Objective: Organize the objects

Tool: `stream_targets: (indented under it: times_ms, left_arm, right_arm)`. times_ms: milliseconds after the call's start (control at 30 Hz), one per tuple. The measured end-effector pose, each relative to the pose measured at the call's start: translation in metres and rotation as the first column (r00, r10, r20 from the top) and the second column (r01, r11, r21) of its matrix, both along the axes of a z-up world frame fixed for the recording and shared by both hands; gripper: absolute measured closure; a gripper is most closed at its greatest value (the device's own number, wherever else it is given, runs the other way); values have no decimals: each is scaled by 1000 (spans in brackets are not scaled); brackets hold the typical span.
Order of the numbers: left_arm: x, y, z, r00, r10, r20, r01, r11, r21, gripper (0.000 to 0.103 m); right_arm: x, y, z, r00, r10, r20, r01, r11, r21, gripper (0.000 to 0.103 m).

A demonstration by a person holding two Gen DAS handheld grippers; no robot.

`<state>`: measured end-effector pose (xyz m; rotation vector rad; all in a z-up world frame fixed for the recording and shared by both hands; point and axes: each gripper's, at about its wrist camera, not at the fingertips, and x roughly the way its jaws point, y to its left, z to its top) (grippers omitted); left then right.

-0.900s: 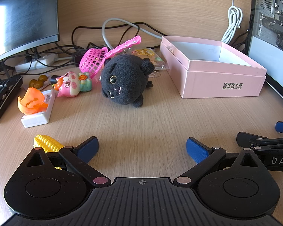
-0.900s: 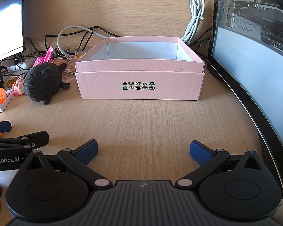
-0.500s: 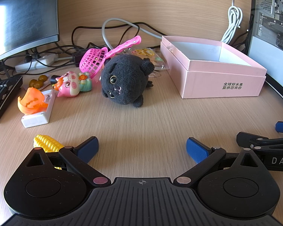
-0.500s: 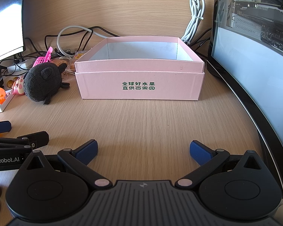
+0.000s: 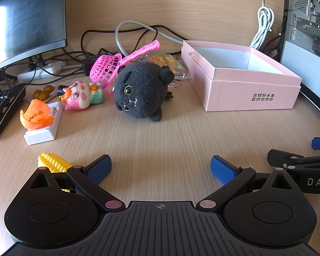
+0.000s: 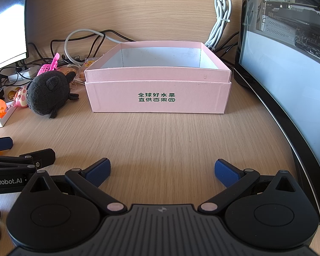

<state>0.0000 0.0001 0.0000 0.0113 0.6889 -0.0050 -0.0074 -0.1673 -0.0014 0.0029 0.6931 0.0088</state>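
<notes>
An open pink box (image 5: 251, 93) (image 6: 157, 98) sits on the wooden desk, its inside bare. Left of it lies a black plush cat (image 5: 140, 91) (image 6: 47, 93). Further left are a pink scoop net (image 5: 108, 68), a pink cat figurine (image 5: 79, 95), an orange toy (image 5: 35, 115) on a white block (image 5: 44, 128), and a yellow corn toy (image 5: 53, 164) beside my left fingers. My left gripper (image 5: 161, 168) is open over bare desk, well short of the plush. My right gripper (image 6: 162, 170) is open too, facing the box from a distance.
A monitor (image 5: 25, 17) and keyboard (image 5: 2, 108) stand at the left. A glass-sided computer case (image 6: 288, 53) lines the right. Cables (image 5: 138, 32) and a power strip (image 5: 40, 72) run along the back wall. Snack packets (image 5: 168, 64) lie behind the plush.
</notes>
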Motion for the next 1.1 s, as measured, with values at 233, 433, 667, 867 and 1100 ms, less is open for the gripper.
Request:
stream_targets:
  times_ms: [233, 433, 667, 867, 1100]
  left_arm:
    - [0, 0, 0, 1000, -1, 0, 1, 1000, 0, 1]
    - [0, 0, 0, 1000, -1, 0, 1, 1000, 0, 1]
    - [0, -1, 0, 1000, 3, 1, -3, 1000, 2, 1]
    - [-19, 2, 8, 1000, 21, -1, -21, 999, -37, 3]
    - [-61, 39, 43, 979, 194, 59, -188, 978, -94, 3]
  right_arm:
    - [0, 0, 0, 1000, 0, 0, 0, 1000, 0, 0]
    - [0, 1, 0, 1000, 0, 0, 0, 1000, 0, 0]
    - [1, 1, 0, 1000, 1, 0, -1, 1000, 0, 0]
    - [0, 3, -1, 1000, 5, 0, -5, 1000, 0, 0]
    - [9, 1, 6, 995, 57, -85, -57, 998, 4, 0]
